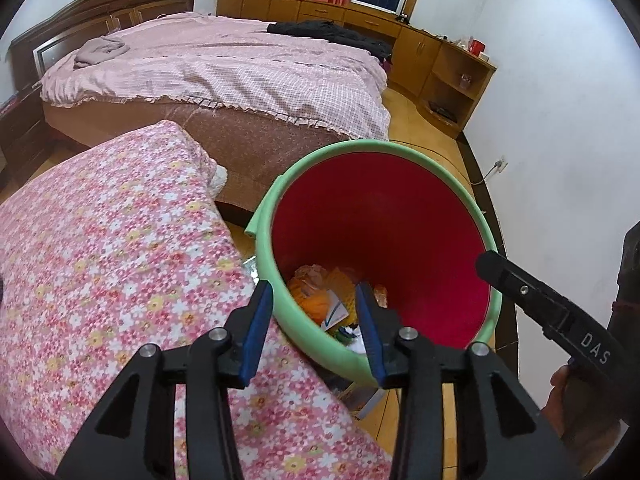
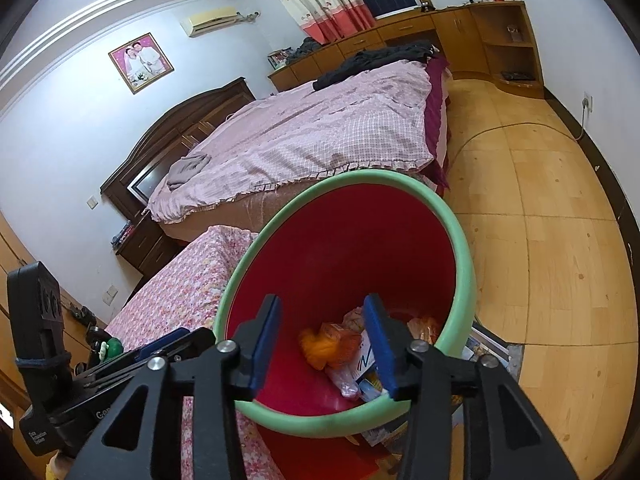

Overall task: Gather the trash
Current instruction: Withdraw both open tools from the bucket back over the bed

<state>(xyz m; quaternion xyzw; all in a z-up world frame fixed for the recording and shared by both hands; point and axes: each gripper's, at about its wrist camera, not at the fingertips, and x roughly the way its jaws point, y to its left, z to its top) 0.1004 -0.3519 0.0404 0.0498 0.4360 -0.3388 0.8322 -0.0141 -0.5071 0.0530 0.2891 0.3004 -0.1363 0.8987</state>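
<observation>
A red trash bin with a green rim (image 1: 280,208) stands on the floor beside a flower-cloth surface (image 1: 120,248); it also shows in the right wrist view (image 2: 460,248). Inside lie orange scraps (image 1: 312,300), a white card (image 1: 334,314) and wrappers (image 2: 340,344). My left gripper (image 1: 316,324) is open and empty above the bin's near rim. My right gripper (image 2: 326,340) is open and empty over the bin's mouth. The right gripper's body (image 1: 540,304) shows at the right of the left wrist view; the left gripper's body (image 2: 120,364) shows at the left of the right wrist view.
A bed with a pink checked cover (image 1: 224,64) stands behind the bin. Wooden cabinets (image 1: 420,48) line the far wall. Wood floor (image 2: 540,220) spreads to the right. Papers (image 2: 488,348) lie on the floor by the bin.
</observation>
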